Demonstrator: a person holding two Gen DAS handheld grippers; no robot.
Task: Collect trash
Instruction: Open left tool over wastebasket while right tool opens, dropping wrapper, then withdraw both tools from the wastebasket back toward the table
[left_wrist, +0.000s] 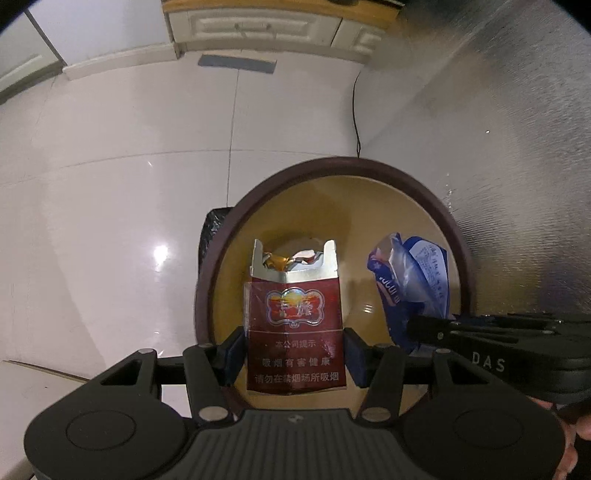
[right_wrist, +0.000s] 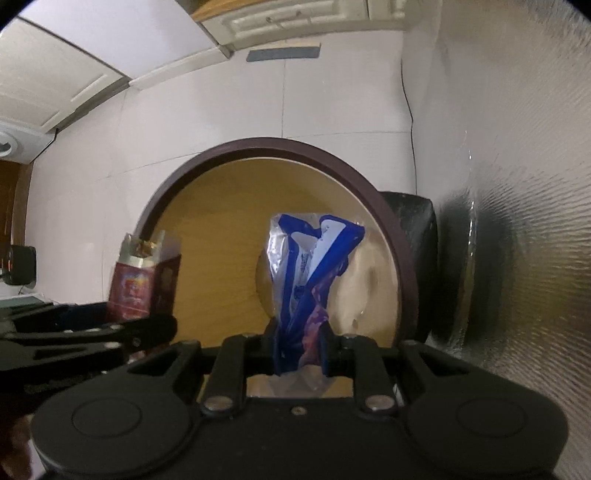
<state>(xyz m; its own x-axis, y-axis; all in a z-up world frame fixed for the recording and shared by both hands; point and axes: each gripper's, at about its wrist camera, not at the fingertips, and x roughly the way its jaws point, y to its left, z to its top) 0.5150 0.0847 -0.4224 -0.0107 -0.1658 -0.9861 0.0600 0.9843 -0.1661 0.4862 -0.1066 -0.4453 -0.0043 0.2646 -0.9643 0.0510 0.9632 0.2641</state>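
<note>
1. Over the round wooden table (left_wrist: 369, 206), the left gripper (left_wrist: 293, 354) holds a red cigarette pack (left_wrist: 293, 325). Its fingers (left_wrist: 232, 350) press on the two sides of the pack.
2. The pack stands up straight. Its lid is torn open, and shiny gold foil shows at the top.
3. Beside it, the right gripper (right_wrist: 299, 350) holds a blue and white plastic wrapper (right_wrist: 310, 269). Its fingers (right_wrist: 271, 343) are squeezed tight on the bottom of the wrapper.
4. The wrapper is crumpled and points up, with its open end at the top.
5. Both pieces of trash are held side by side, near each other, over the near edge of the table.
6. The table has a dark brown rim and a yellow-brown top.
7. A black trash bag (right_wrist: 413, 236) sits just past the table's edge, beside a shiny silver wall (right_wrist: 517, 184).
8. White floor tiles (left_wrist: 110, 147) lie beyond the table, and a cream cabinet (left_wrist: 266, 26) stands far back.
</note>
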